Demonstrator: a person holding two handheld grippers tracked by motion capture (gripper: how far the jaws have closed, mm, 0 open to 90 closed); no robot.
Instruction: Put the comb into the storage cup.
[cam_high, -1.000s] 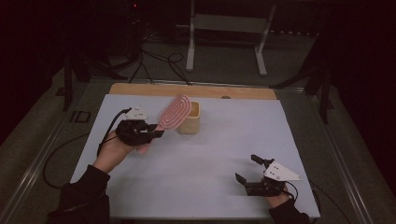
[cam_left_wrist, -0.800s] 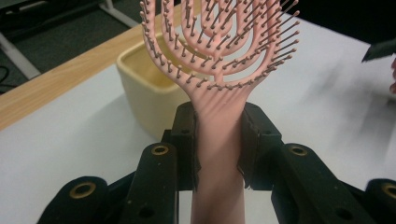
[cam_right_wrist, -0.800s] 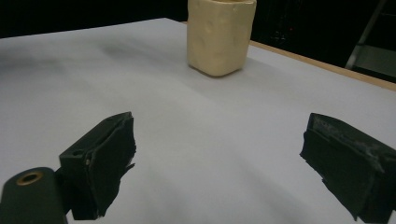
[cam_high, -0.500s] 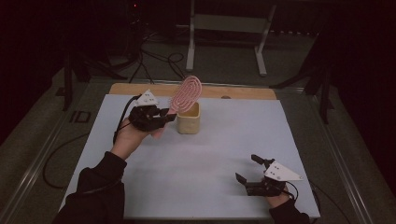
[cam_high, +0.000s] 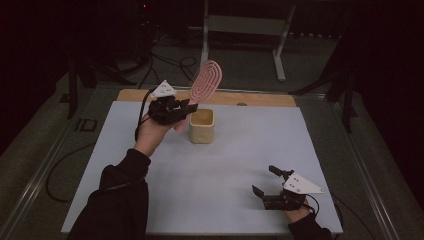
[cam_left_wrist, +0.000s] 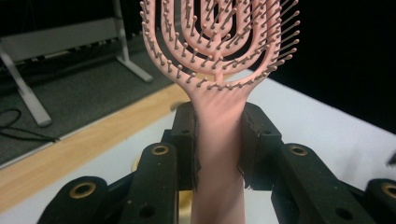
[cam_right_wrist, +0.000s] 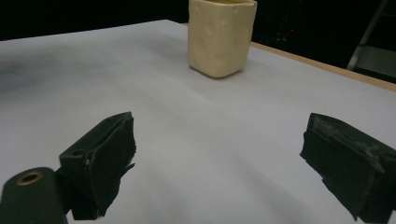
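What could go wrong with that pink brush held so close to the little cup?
The left gripper clamps the pink hairbrush only by its narrow handle, so the wide bristled head could pivot or slip. The head looks about as wide as the yellow cup's opening, so it might catch the rim and tip the cup, which the open right gripper isn't steadying.

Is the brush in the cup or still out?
Out. The left gripper clamps the pink brush by its handle, head tilted up above the cream cup; the handle end hangs beside the cup, not inside.

Setting: dark lab or test bay. White-covered table (cam_high: 210, 165), metal stand (cam_high: 245, 30) behind it, cables (cam_high: 165, 60) across grey floor (cam_high: 320, 65).
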